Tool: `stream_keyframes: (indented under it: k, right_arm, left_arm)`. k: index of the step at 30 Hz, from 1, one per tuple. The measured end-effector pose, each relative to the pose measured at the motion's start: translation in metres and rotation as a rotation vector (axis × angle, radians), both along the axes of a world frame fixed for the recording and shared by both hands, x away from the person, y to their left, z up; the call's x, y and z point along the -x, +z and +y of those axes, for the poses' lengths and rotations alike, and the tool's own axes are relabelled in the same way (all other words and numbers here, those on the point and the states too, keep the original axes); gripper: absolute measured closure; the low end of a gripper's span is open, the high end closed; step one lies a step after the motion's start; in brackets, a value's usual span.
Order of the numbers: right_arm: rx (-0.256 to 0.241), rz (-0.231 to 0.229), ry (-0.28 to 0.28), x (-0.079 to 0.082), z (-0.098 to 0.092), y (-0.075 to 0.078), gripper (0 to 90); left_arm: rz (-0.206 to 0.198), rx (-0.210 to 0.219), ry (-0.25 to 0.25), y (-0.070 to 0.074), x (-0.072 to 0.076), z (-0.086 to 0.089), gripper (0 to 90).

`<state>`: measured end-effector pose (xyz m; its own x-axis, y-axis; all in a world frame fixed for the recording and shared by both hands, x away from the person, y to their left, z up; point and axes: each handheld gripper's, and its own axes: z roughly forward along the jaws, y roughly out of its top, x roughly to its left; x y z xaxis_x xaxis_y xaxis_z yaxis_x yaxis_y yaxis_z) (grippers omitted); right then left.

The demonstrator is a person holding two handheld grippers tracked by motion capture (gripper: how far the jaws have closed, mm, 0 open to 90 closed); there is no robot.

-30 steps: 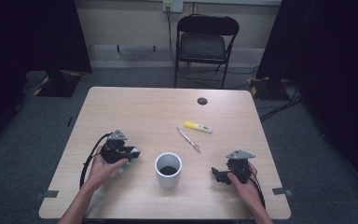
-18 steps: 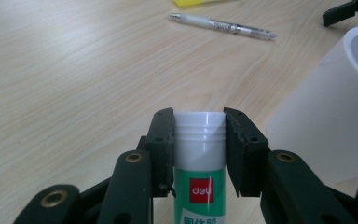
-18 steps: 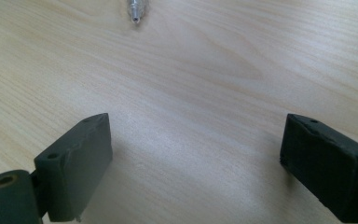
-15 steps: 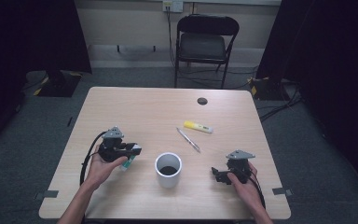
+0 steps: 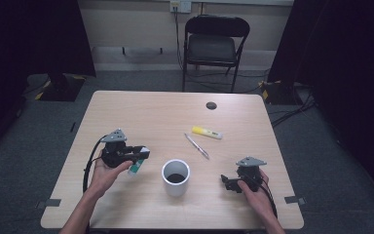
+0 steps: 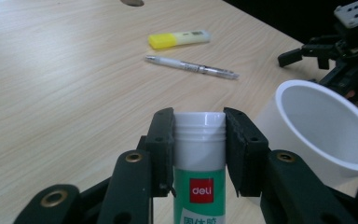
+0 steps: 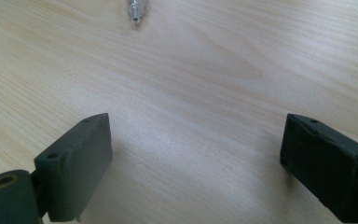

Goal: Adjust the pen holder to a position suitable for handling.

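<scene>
Left gripper (image 5: 139, 155): my left, palm-up, jaws clamped on the glue stick (image 6: 199, 158), just left of the cup (image 5: 176, 177).
Right gripper (image 5: 226, 181): my right, jaws spread wide, nothing held, right of the cup, low over the table (image 5: 151, 112).

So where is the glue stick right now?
The glue stick is clamped between the left gripper's jaws, at the left of the high view, just left of the white cup.

From my seat I see a light wooden table (image 5: 141, 112) on grey carpet (image 5: 39, 146). Behind it a black folding chair (image 5: 213, 46) stands against a pale wall (image 5: 126, 24) with an outlet (image 5: 180, 6). Dark curtains (image 5: 29, 39) hang at both sides, and cables (image 5: 292, 109) trail across the floor.
</scene>
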<state>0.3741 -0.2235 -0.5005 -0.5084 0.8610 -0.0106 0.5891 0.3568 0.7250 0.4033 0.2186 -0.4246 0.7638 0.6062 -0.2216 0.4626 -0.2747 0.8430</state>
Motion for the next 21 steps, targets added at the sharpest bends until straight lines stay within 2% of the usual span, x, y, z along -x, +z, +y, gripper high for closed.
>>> stream_keyframes:
  k: [5, 7, 13, 14, 21]
  right_arm:
    - [0.0, 0.0, 0.0, 0.0, 0.0, 0.0, 8.0]
    - [0.001, 0.0, 0.001, 0.0, 0.0, 0.0, 8.1]
    - [0.001, 0.0, 0.0, 0.0, 0.0, 0.0, 8.1]
    - [0.0, 0.0, 0.0, 0.0, 0.0, 0.0, 8.1]
    - [0.001, 0.0, 0.0, 0.0, 0.0, 0.0, 8.1]
  left_arm:
    - [-0.011, 0.032, -0.001, 0.006, 0.002, -0.001, 65.3]
    - [-0.014, 0.028, 0.003, 0.007, 0.002, -0.001, 65.3]
    - [-0.024, 0.053, 0.006, 0.011, 0.004, 0.0, 65.3]
    - [-0.038, 0.053, 0.002, 0.016, 0.006, -0.001, 65.3]
    - [-0.065, 0.07, -0.024, 0.026, 0.011, -0.008, 65.3]
